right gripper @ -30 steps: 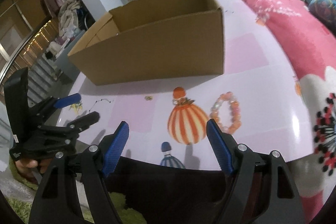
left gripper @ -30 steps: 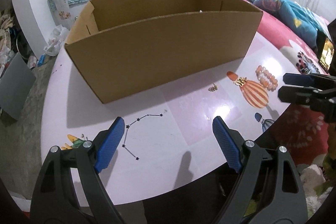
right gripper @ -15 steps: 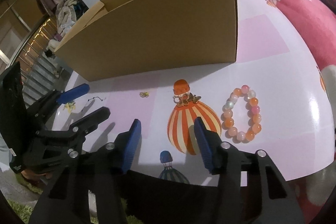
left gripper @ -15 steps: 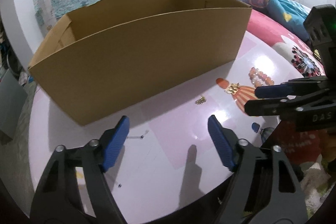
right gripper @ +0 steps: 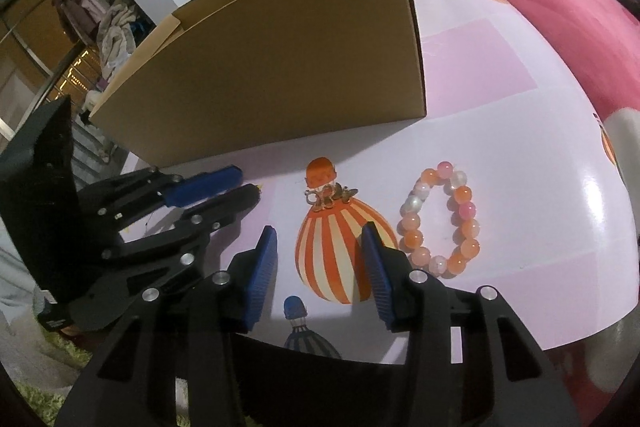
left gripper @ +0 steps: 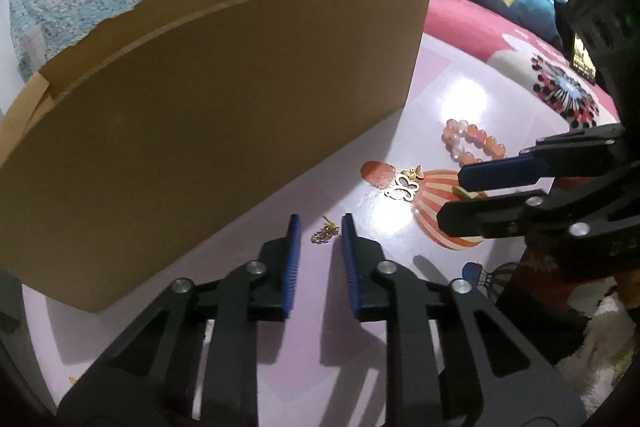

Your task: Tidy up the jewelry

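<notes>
A: Jewelry count on the tabletop: three pieces. One beaded bracelet, one gold butterfly charm, one small gold earring.

B: Box?

A: One cardboard box, open top, behind all three. Inside not visible.

B: Left gripper?

A: Jaws have just been closing, now narrow. Earring lies between the blue tips; pads not on it yet.

B: Right gripper?

A: Jaws also just closing, now half spread over the printed striped balloon. Nothing between the pads. Charm sits just ahead of them, bracelet beside the right finger.
</notes>
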### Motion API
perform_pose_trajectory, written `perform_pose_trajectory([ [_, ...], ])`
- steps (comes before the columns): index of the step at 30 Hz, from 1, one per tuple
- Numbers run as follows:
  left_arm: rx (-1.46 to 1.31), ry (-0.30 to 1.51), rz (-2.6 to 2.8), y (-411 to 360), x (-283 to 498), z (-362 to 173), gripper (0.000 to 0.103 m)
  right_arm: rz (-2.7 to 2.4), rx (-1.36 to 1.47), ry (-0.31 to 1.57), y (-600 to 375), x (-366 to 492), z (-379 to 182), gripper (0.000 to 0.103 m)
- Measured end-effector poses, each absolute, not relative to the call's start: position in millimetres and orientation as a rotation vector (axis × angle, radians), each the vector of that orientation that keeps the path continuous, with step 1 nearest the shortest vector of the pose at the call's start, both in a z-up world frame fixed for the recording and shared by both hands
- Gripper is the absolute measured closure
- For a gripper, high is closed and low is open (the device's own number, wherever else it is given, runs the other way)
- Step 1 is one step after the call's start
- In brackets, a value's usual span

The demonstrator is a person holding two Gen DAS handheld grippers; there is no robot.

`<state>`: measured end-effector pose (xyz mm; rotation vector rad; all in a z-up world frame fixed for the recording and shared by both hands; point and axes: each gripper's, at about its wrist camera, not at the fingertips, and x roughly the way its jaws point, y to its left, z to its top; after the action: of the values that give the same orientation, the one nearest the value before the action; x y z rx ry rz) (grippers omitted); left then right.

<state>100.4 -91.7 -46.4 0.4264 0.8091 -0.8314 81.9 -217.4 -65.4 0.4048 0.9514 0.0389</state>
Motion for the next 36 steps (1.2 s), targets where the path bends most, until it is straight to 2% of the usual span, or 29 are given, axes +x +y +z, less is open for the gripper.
perform_pose_trajectory([
  [8, 0.435, 0.787, -0.827, -94.5, 98.0, -48.7, 0.1, 0.032, 0.41, 0.943, -215.9, 82.3, -64.5, 0.06],
  [36, 0.281, 0.834, -0.705, -29.3, 101.2, -50.1, 0.101, 0.02, 0.376, 0.893, -201.5, 63.3, -50.5, 0.06],
])
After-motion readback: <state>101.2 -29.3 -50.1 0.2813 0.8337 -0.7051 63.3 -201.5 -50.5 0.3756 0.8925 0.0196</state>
